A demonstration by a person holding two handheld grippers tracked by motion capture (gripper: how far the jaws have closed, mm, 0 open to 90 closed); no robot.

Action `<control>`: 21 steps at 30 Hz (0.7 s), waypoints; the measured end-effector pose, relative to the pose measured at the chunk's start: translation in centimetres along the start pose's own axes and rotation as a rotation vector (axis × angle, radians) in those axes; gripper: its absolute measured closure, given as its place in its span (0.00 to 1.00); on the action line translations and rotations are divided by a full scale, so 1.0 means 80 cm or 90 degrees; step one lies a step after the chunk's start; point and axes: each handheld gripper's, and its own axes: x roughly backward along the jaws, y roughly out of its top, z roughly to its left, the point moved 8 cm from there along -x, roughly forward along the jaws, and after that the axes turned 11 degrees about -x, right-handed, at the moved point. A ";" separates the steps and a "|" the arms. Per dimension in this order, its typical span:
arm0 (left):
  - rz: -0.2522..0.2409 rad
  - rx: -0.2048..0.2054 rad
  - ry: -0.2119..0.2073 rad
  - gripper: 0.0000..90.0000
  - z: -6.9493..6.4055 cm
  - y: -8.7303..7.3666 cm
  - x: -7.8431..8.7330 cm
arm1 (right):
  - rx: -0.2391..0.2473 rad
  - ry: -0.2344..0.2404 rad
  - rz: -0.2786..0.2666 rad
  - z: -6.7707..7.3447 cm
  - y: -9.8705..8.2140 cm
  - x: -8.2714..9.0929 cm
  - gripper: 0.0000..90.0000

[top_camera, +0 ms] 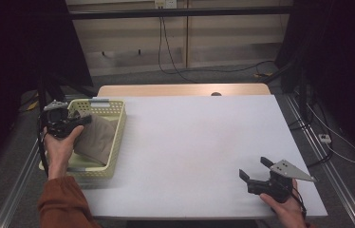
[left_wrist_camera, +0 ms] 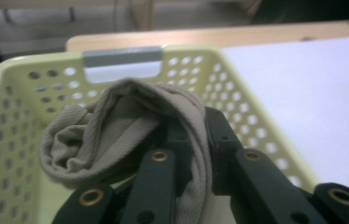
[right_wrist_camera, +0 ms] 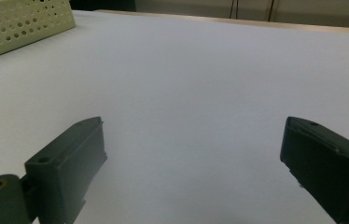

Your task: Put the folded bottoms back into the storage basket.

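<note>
The counter (top_camera: 204, 152) was the biggest thing before me, a white sheet over a wooden top whose far edge showed as a bare strip. I saw most of its surface lying bare, from the middle out to the right edge.

The basket (top_camera: 118, 137) sat at the counter's left edge, a pale yellow-green one with perforated walls and a grey handle (left_wrist_camera: 122, 56) on its far end wall. In the right claw view a corner of the basket (right_wrist_camera: 18, 25) stood well apart from those jaws, up at the far left.

The cloth (top_camera: 97, 140) came next, a beige ribbed piece that lay bunched inside the basket, filling much of it. In the left claw view the cloth (left_wrist_camera: 116, 135) rose in a crumpled fold above the basket floor, with one strip running down between the jaws.

My left claw (top_camera: 83, 119) hung over the basket's far-left part, its jaws drawn close together and clamped on that strip of cloth, which I could see pinched between them in the left claw view (left_wrist_camera: 193, 154).

My right claw (top_camera: 254, 168) sat near the counter's near-right corner, well away from the basket. Its jaws stood wide apart with nothing between them but bare counter, as the right claw view (right_wrist_camera: 191, 154) made plain.
</note>
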 end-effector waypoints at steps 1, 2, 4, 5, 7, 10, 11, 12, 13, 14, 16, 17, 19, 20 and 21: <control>0.010 0.001 0.004 0.92 0.002 -0.003 -0.002 | 0.002 -0.001 0.000 0.000 0.000 0.000 0.07; 0.021 0.004 0.008 0.92 0.005 -0.005 -0.004 | 0.001 -0.001 0.001 0.000 0.000 0.000 0.07; 0.044 0.009 0.026 0.92 0.012 -0.010 -0.004 | 0.000 0.000 0.000 0.000 0.000 0.000 0.07; 0.055 0.006 0.033 0.92 0.016 -0.011 -0.004 | 0.000 0.000 0.001 0.001 0.000 -0.001 0.07; 0.074 -0.003 0.037 0.92 0.021 -0.015 -0.003 | 0.000 0.000 0.003 0.001 0.000 -0.001 0.07; 0.103 -0.003 0.046 0.92 0.026 -0.020 -0.002 | 0.001 -0.001 0.002 0.001 0.000 -0.001 0.07; 0.112 0.000 0.050 0.92 0.028 -0.023 -0.002 | 0.000 0.000 0.003 0.001 -0.001 -0.001 0.07; 0.122 -0.001 0.052 0.92 0.029 -0.025 -0.003 | 0.001 -0.002 0.003 0.001 -0.001 -0.001 0.07; 0.130 -0.004 0.055 0.92 0.031 -0.028 -0.003 | 0.001 -0.001 0.003 0.001 -0.001 -0.001 0.07; 0.138 -0.004 0.063 0.92 0.033 -0.031 -0.003 | 0.000 0.000 0.003 0.001 -0.001 -0.001 0.07; 0.142 0.003 0.068 0.92 0.036 -0.036 -0.003 | 0.000 -0.001 0.003 0.001 -0.001 -0.001 0.07; 0.141 0.007 0.069 0.92 0.037 -0.038 -0.004 | -0.001 -0.001 0.003 0.001 -0.001 -0.001 0.07; 0.149 0.012 0.067 0.92 0.039 -0.041 -0.005 | -0.003 0.000 0.004 0.001 -0.001 -0.002 0.07; 0.151 0.015 0.071 0.92 0.039 -0.042 -0.007 | -0.001 0.000 0.004 0.001 -0.001 -0.002 0.07; 0.154 0.016 0.067 0.92 0.039 -0.043 -0.008 | -0.001 0.000 0.004 0.001 -0.001 -0.003 0.07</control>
